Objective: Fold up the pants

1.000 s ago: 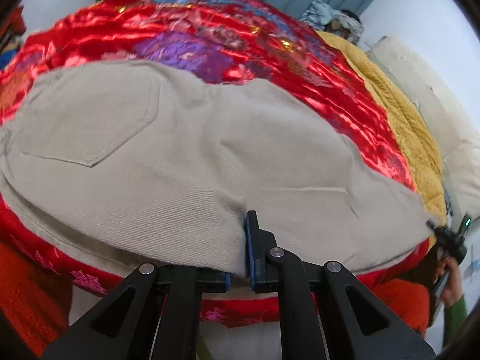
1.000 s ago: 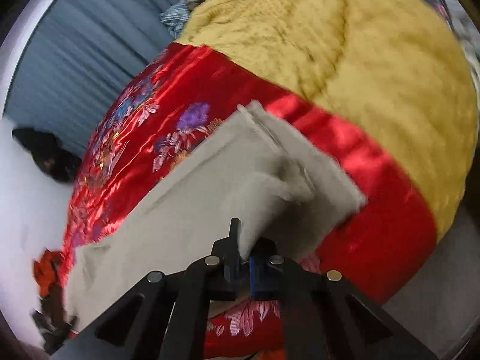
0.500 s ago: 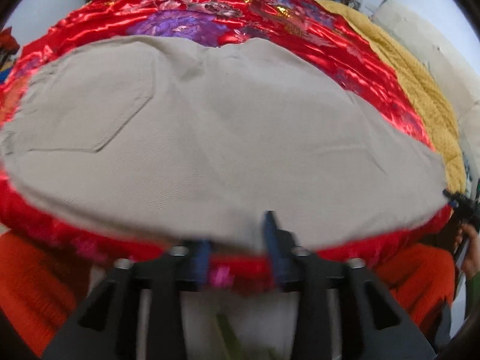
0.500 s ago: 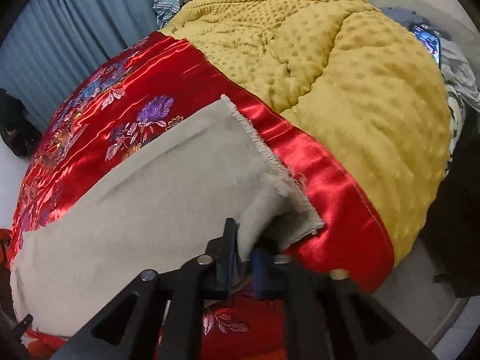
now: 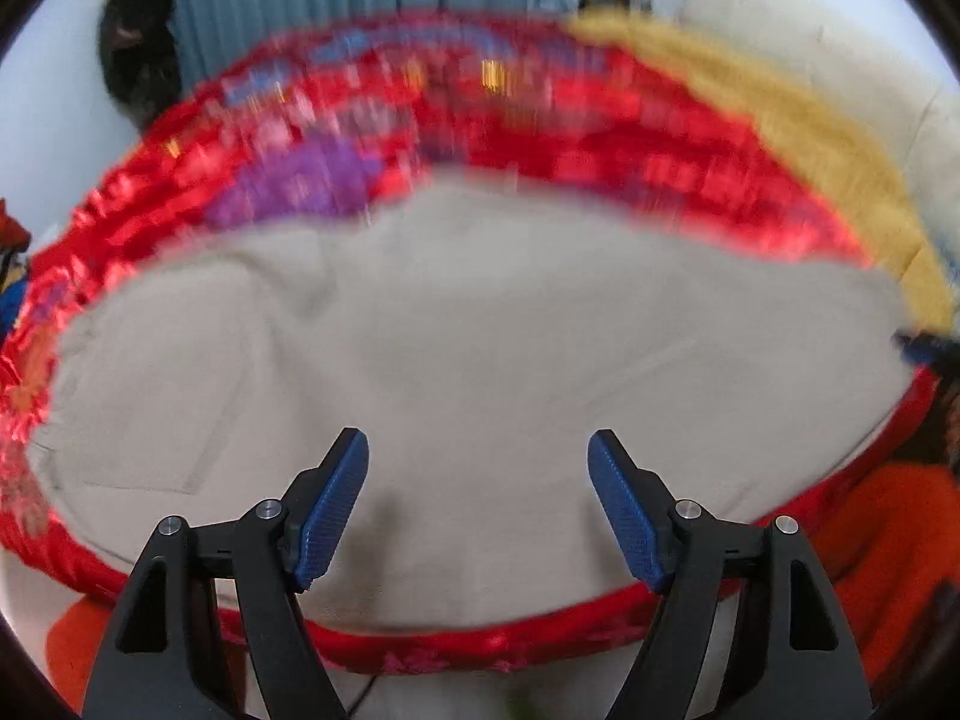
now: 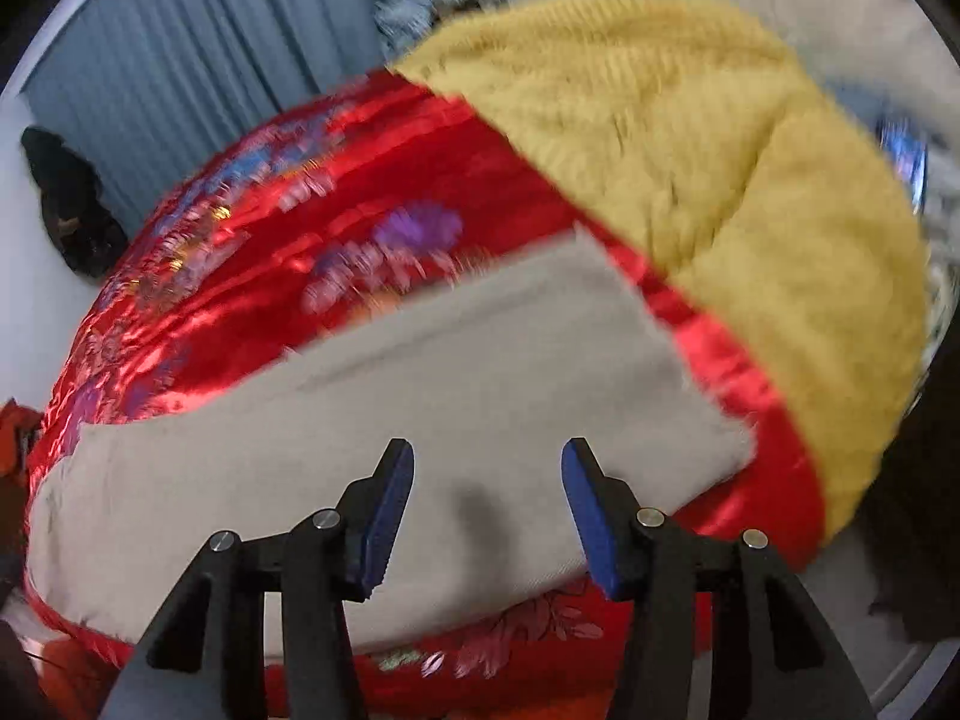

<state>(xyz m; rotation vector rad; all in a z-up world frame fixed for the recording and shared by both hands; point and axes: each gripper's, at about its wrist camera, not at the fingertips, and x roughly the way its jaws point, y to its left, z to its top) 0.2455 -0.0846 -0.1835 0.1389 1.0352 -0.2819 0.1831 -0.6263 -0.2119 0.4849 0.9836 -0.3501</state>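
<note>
The beige pants [image 5: 480, 348] lie flat along the near edge of the bed, on the red satin quilt [image 5: 540, 114]. A back pocket shows at the left. In the right wrist view the pants [image 6: 420, 396] stretch from the left to their hem end on the right. My left gripper [image 5: 478, 504] is open and empty above the near edge of the pants. My right gripper [image 6: 487, 510] is open and empty above the leg part near the hem. Both views are blurred by motion.
A yellow knitted blanket [image 6: 690, 180] covers the bed to the right of the red quilt [image 6: 270, 240]. Blue-grey curtains [image 6: 180, 60] hang behind the bed. A dark object [image 5: 141, 42] stands by the wall at the back left. Orange fabric [image 5: 888, 540] shows below the bed edge.
Both grippers have let go of the pants edge and opened wide. The lifted hem corner has dropped flat. Both grippers have pulled back and up from the cloth.
</note>
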